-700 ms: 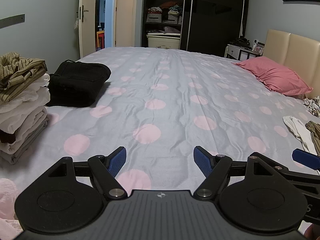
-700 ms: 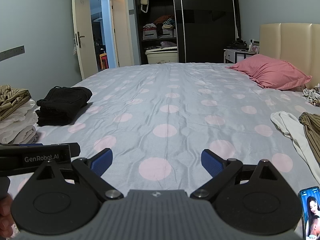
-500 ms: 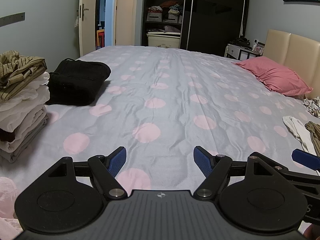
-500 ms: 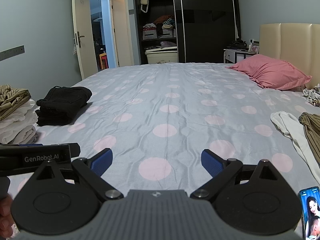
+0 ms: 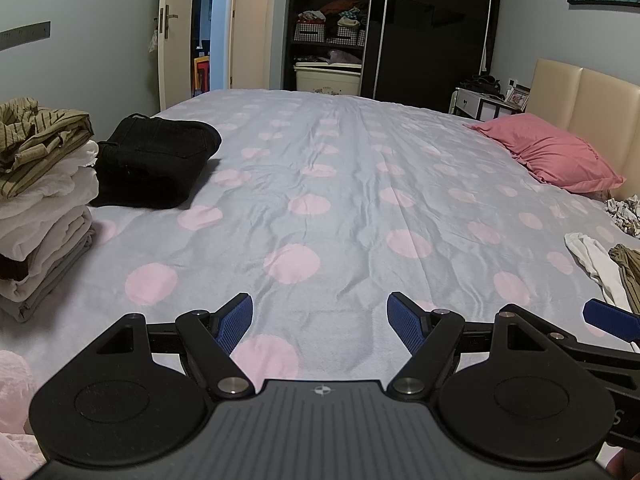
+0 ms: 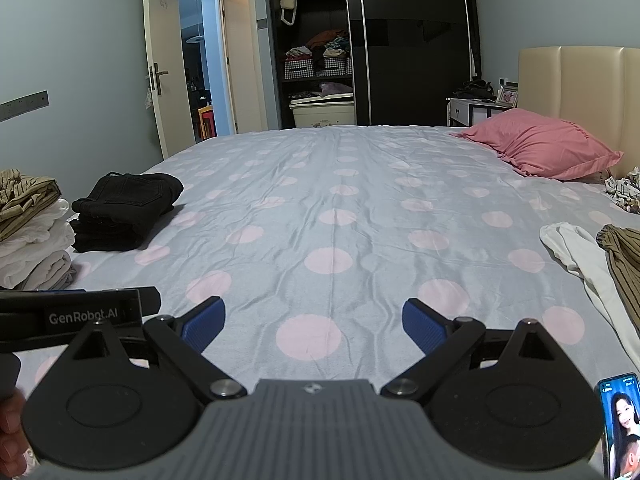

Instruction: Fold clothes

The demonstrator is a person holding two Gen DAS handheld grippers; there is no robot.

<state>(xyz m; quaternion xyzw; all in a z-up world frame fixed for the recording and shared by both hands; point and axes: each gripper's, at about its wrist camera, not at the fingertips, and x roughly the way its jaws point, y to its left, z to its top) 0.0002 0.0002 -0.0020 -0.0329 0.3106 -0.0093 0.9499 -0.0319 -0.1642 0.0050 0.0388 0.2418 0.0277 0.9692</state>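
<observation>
- Left gripper (image 5: pixel 319 322): released, blue pads wide apart, nothing btwn them, hovering over bed sheet (image 5: pixel 340 184), angled down.
- Right gripper (image 6: pixel 314 324): also released, pads spread, empty, over same sheet near front edge of bed.
- Both side by side; tip of right one visible at right edge of left wrist view, body of left one at left edge of right wrist view.
- Folded pile (image 5: pixel 38 216) at left edge of bed: whites/beige stacked, striped olive shirt (image 5: pixel 36 140) crumpled on top.
- Black folded jeans (image 5: pixel 154 160) just beside pile, farther up the bed, touching or nearly so – can't tell.
- Unfolded clothes at right: white garment (image 6: pixel 580 256) lying loose, striped olive garment (image 6: pixel 624 268) just beside it, partly overlapping.
- Another patterned bundle (image 6: pixel 624 192) farther back at right edge, near pink pillow (image 6: pixel 544 144).
- Pillow against beige headboard (image 6: pixel 580 84).
- Phone (image 6: pixel 622 424) w/ lit screen at lower right corner of right wrist view.
- Centre of sheet: grey w/ pink dots, wrinkled.
- Open wardrobe (image 6: pixel 316 64) w/ baskets of clothes behind bed; door (image 6: pixel 160 64) ajar at left.
</observation>
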